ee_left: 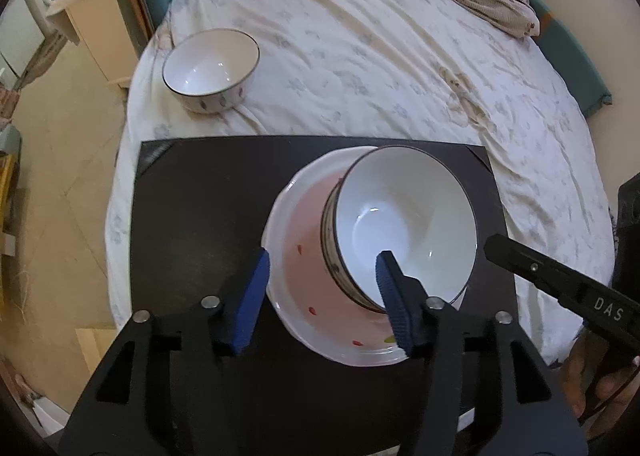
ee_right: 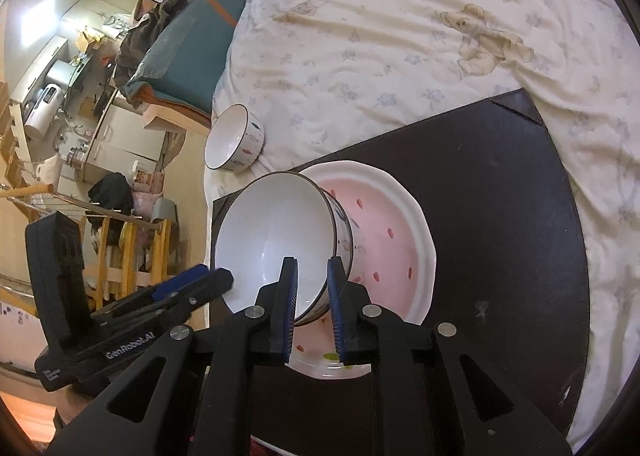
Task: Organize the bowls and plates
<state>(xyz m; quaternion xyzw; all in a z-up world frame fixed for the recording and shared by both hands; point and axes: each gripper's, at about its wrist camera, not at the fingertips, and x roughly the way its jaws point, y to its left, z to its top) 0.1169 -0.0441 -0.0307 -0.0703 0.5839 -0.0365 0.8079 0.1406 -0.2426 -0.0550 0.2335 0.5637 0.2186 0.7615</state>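
1. Rumpled cream bedding with a faint flower print covers the bed (ee_left: 380,68), and a dark board (ee_left: 192,224) lies flat on its near part, carrying the crockery; beyond the bed's left edge are pale floor and cluttered furniture.

2. Furthest left, a spare bowl (ee_left: 211,70) stands upright on the bedding near the bed's left edge, just beyond the board's far left corner and well apart from both claws.

3. Next comes the left claw (ee_left: 320,296), spread wide: its left blue pad hangs over the pink plate's left rim, its right pad shows in front of the tilted bowl's inside. It pinches nothing that I can see.

4. Right of the board's middle sits the pink plate (ee_left: 304,256), white-rimmed with small red specks, and the tilted bowl (ee_left: 404,216) leans in it, its mouth turned toward the left-wrist camera and its foot toward the plate's pink well.

5. At the right, the right claw (ee_right: 313,310) is pinching the tilted bowl's near wall, one pad inside, one outside.

6. By my judgement, the step in hand is setting this bowl into the plate; it is gripped and not yet level.

7. The next move probably calls for rolling the bowl upright until its foot sits flat in the plate's well, then easing the right claw apart. Afterwards the spare bowl would need fetching, likely by the free left claw.
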